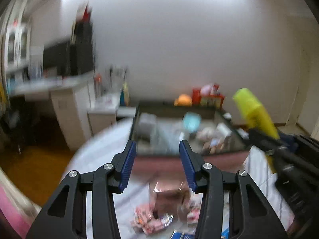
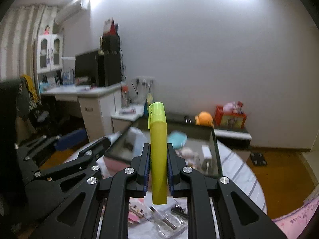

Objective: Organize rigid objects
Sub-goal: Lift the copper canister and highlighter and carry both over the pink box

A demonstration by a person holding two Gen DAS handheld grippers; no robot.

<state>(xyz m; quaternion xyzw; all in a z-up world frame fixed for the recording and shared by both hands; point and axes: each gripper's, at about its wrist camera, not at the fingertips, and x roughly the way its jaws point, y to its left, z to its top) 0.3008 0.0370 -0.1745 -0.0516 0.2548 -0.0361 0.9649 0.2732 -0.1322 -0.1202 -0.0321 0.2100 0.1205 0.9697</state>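
Note:
My right gripper is shut on a yellow-green capped marker, held upright with its cap above the fingertips. From the left wrist view the same marker sticks up at the right, out of the right gripper. My left gripper is open with nothing between its blue pads. It hovers over a round table with a striped cloth. Below it lie a clear bag with something brown and pink wrapped packets. The left view is blurred.
A dark-framed glass box at the table's far side holds a teal lid and several small items. Behind it are an orange plush and a red box. A white desk stands to the left over wooden floor.

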